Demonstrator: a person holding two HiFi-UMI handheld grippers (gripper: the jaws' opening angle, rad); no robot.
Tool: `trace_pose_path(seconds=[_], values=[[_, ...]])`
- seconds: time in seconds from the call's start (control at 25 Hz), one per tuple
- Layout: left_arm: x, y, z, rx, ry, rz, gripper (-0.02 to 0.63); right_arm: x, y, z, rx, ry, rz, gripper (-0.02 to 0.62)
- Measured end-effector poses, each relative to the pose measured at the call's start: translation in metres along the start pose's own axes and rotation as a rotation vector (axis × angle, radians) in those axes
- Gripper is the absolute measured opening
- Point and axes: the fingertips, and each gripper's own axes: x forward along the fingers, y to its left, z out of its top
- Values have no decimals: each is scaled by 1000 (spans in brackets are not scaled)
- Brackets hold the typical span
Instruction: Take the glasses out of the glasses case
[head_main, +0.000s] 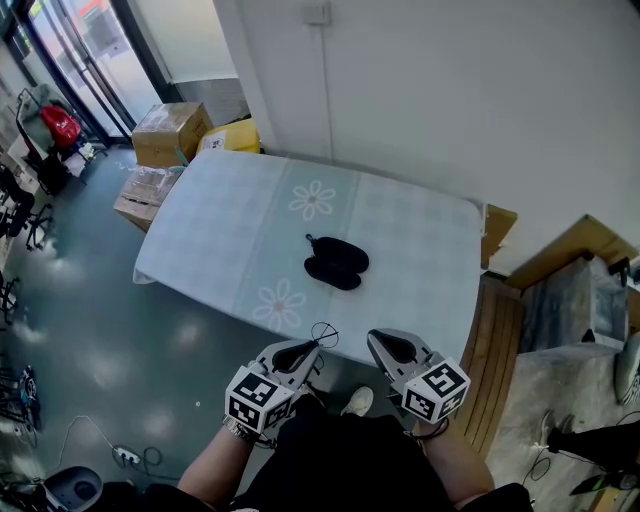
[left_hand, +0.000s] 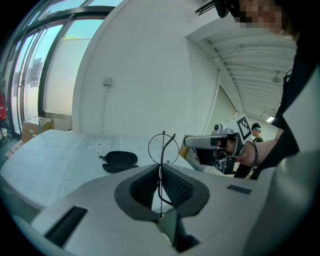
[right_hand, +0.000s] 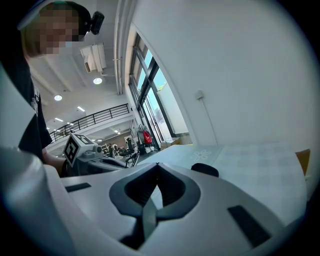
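glasses out, pinched in the left gripper, open case far off; right gripper closed, empty. next, likely: set them down.

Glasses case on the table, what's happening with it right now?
A person holds a gripper in each hand at the near edge of the table. The left gripper has its jaws shut on the thin wire glasses, held away from the black glasses case, which lies open mid-table. The right gripper is shut and empty.
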Motion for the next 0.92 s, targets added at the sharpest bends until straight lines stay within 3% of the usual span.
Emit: trace_pose_path(seconds=[0.92], values=[[18, -11, 8, 32, 10, -22, 41, -14, -16, 1, 9, -18, -21, 23]])
